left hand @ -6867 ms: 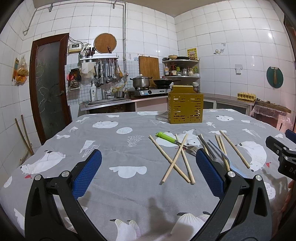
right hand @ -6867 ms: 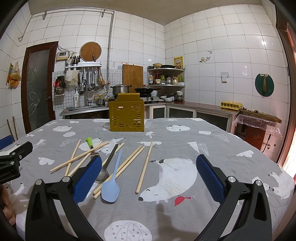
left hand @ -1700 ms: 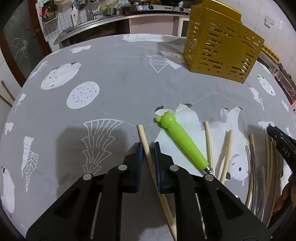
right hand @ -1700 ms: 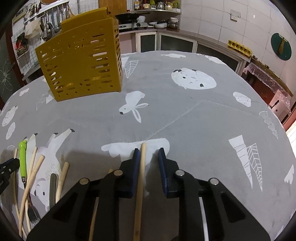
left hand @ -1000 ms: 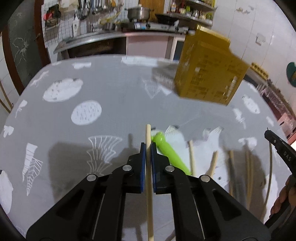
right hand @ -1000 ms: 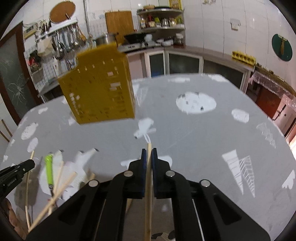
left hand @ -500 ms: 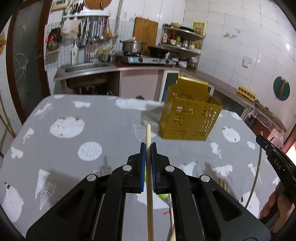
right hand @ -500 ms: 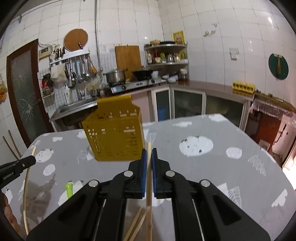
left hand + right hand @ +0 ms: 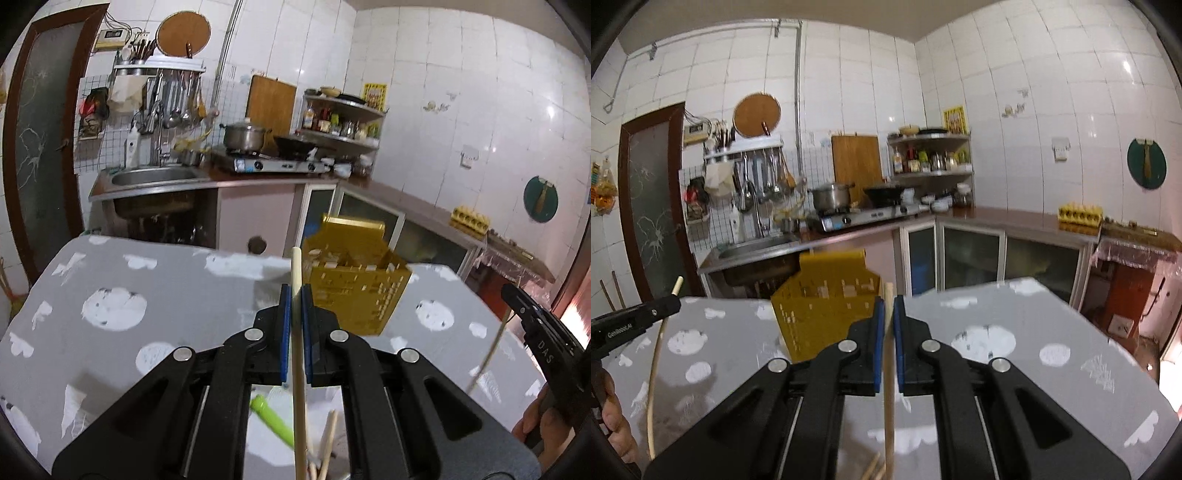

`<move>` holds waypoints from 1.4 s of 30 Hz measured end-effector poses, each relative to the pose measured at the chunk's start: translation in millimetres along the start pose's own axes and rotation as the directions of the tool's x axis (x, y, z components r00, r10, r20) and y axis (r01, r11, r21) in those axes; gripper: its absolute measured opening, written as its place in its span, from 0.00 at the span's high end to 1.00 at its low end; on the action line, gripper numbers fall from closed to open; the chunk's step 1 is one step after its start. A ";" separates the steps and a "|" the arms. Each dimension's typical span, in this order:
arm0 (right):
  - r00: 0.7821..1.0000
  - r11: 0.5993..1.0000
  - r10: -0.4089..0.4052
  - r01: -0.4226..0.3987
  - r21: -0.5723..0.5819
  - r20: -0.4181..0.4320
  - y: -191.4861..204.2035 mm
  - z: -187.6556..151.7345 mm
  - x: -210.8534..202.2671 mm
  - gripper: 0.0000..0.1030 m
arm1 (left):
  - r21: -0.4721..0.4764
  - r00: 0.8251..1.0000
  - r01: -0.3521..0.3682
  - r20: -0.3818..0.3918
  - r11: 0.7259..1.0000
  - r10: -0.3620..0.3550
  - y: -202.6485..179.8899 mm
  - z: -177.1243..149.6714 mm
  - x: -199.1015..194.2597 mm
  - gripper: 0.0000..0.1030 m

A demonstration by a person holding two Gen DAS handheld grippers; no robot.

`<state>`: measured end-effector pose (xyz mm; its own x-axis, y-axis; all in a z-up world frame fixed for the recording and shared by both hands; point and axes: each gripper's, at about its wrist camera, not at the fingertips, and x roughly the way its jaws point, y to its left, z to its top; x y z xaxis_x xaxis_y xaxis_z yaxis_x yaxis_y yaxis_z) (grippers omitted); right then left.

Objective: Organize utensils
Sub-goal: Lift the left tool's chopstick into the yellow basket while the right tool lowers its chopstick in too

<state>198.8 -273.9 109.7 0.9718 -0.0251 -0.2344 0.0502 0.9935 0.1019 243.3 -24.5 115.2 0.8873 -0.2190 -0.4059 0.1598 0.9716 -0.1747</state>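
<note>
My left gripper (image 9: pixel 294 295) is shut on a wooden chopstick (image 9: pixel 297 362) and holds it high above the table, its tip pointing up. My right gripper (image 9: pixel 888 306) is shut on another wooden chopstick (image 9: pixel 888 398) held the same way. The yellow perforated utensil holder (image 9: pixel 356 291) stands on the table just beyond and right of the left gripper; in the right wrist view the holder (image 9: pixel 820 310) is ahead and to the left. A green-handled utensil (image 9: pixel 271 417) and loose chopsticks (image 9: pixel 328 443) lie on the cloth below.
The table carries a grey cloth (image 9: pixel 110 295) with white animal prints. Behind it are a sink counter (image 9: pixel 155 181), a stove with pots (image 9: pixel 258 158) and a tiled wall. A brown door (image 9: pixel 37 147) is at the left.
Both grippers have risen further with their chopsticks and tilted up; the yellow holder now sits closer and lower in both views.
</note>
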 end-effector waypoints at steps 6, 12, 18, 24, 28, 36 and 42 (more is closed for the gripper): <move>0.997 1.000 0.011 -0.011 -0.007 0.080 3.5 40.5 7.0 0.94 | -0.008 0.995 0.057 0.077 0.998 -0.056 -5.0 39.1 4.1 0.96; 0.990 1.000 0.025 -0.025 -0.002 0.141 5.8 88.1 21.9 0.94 | 0.034 0.979 0.110 0.169 0.993 -0.114 -20.6 90.9 11.0 0.96; 0.982 0.998 0.060 -0.064 0.013 0.180 9.5 133.5 45.3 0.94 | 0.062 0.967 0.120 0.218 0.991 -0.130 -38.4 125.6 30.8 0.96; 0.979 0.996 0.081 -0.085 0.013 0.188 17.6 151.6 75.0 0.94 | 0.073 0.972 0.087 0.212 0.994 -0.101 -48.6 139.1 71.6 0.96; 0.979 0.996 0.087 -0.089 0.004 0.187 22.2 156.4 91.1 0.95 | 0.066 0.975 0.081 0.200 0.994 -0.093 -48.4 145.1 85.8 0.96; 0.985 0.997 0.077 -0.076 -0.011 0.153 26.2 140.2 137.1 0.95 | 0.085 0.988 0.057 0.139 0.995 -0.068 -41.8 127.7 121.6 0.96; 0.996 0.997 0.069 -0.068 -0.021 0.061 23.7 108.1 173.3 0.95 | 0.097 0.997 0.030 0.072 0.995 -0.037 -33.9 101.5 147.4 0.96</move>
<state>393.3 -266.7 176.0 0.9853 0.0365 -0.1670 -0.0204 0.9951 0.0971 412.6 -80.5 152.4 0.9097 -0.2476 -0.3335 0.2273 0.9688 -0.0992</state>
